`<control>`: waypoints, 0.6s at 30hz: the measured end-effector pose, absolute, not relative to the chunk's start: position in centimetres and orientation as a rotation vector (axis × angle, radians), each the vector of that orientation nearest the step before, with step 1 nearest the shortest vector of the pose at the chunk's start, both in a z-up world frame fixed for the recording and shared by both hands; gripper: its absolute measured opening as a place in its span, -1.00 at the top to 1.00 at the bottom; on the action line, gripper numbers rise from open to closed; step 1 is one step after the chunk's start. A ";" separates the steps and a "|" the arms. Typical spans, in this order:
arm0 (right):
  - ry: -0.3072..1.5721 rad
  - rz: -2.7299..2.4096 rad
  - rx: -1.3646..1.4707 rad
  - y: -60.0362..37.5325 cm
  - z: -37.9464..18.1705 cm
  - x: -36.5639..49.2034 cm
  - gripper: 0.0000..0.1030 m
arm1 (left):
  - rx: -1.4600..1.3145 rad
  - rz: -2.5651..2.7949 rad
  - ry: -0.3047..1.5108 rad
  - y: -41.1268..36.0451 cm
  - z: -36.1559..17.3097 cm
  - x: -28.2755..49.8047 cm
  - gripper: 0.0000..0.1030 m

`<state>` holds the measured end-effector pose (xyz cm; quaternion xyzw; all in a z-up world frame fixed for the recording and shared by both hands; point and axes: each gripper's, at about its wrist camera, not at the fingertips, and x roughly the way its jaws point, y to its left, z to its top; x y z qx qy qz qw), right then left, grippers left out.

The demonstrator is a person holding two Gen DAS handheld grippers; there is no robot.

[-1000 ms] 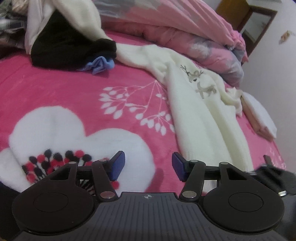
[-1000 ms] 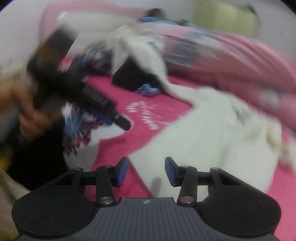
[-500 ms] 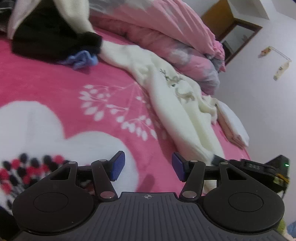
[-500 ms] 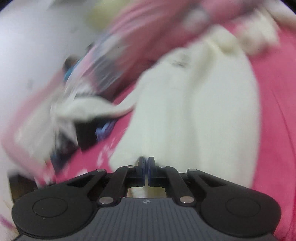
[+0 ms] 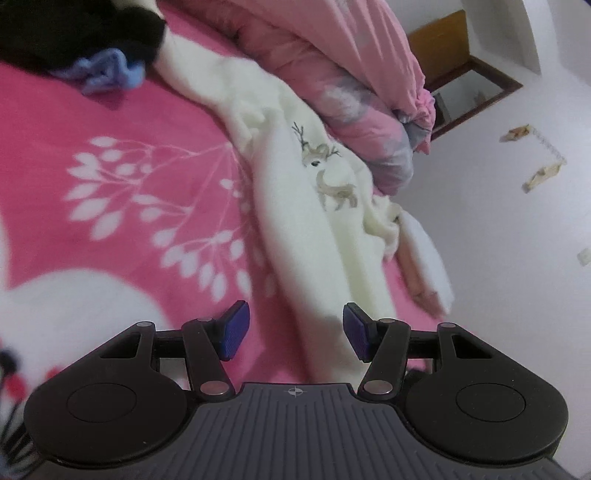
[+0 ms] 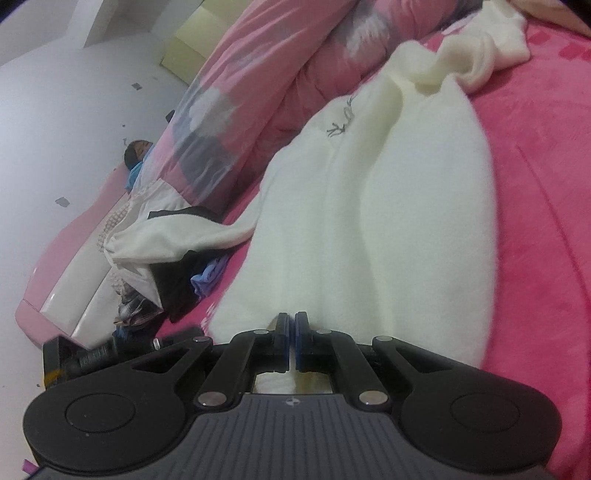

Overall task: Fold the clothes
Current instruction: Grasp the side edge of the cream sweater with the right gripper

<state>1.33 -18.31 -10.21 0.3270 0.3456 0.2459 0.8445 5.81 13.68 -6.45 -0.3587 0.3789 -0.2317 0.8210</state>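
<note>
A cream sweater (image 5: 306, 229) with an embroidered deer (image 5: 325, 170) lies stretched in a long strip across the pink blanket (image 5: 110, 129). My left gripper (image 5: 294, 330) is open, and its blue pads sit either side of the sweater's near end, just above the fabric. In the right wrist view the same sweater (image 6: 388, 221) runs away from the camera in long folds. My right gripper (image 6: 290, 332) is shut on its near edge, and cream fabric shows under the closed pads.
A black garment (image 5: 74, 33) and a small blue cloth (image 5: 107, 70) lie at the far left of the bed. A bunched pink quilt (image 5: 332, 66) runs along the far side. A folded white item (image 5: 424, 266) sits at the bed's right edge, next to the wall.
My right gripper was open a second ago and has shut on the sweater's edge. My left gripper, still open, has moved right until its pads straddle the sweater's end.
</note>
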 end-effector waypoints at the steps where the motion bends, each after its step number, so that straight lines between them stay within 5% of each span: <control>1: 0.725 0.516 0.689 -18.3 -10.3 1.3 0.97 | -0.767 -0.512 0.815 13.3 -6.5 6.4 -0.09; 3: 0.718 0.511 0.688 -18.4 -10.4 1.3 0.98 | -0.730 -0.511 0.840 11.9 -6.6 7.3 -0.08; 7: 0.711 0.500 0.701 -18.7 -10.5 1.2 0.98 | -0.662 -0.502 0.842 9.3 -6.3 7.6 0.47; 15: 0.605 0.460 0.469 -18.5 -6.8 -1.6 0.92 | -0.531 -0.543 0.686 6.1 -1.7 5.3 0.53; 17: 0.541 0.470 0.314 -17.3 -5.2 -3.3 0.78 | -0.562 -0.549 0.710 6.4 -1.9 5.7 0.54; 18: 0.513 0.474 0.239 -16.6 -4.6 -4.1 0.52 | -0.578 -0.552 0.721 6.6 -1.9 5.8 0.54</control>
